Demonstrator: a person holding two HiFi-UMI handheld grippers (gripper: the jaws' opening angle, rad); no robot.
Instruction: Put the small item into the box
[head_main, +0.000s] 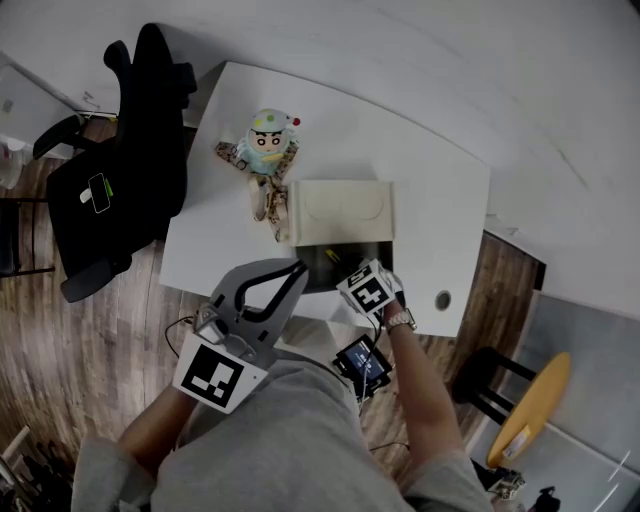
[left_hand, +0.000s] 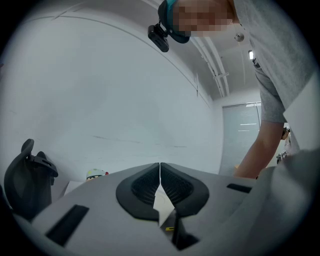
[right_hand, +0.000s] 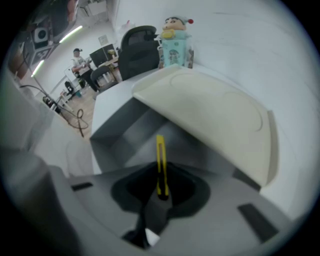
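Thin yellow plastic strip (right_hand: 160, 165) poised at the mouth of the open grey box (right_hand: 117, 132)!
The right gripper (right_hand: 161, 192) pinches it by its near end, jaws narrow on it, just under the raised cream lid (right_hand: 215, 112). The left gripper (left_hand: 160, 182) hangs back, jaws together on nothing (no help there). The risk, I'd say: so slim a hold could pivot, and the strip could clip the lid edge and drop onto the white table (head_main: 430, 200).

The small item (right_hand: 160, 167) is yellow, the box (right_hand: 210, 115) cream with grey inside, the desk (head_main: 440, 210) white.
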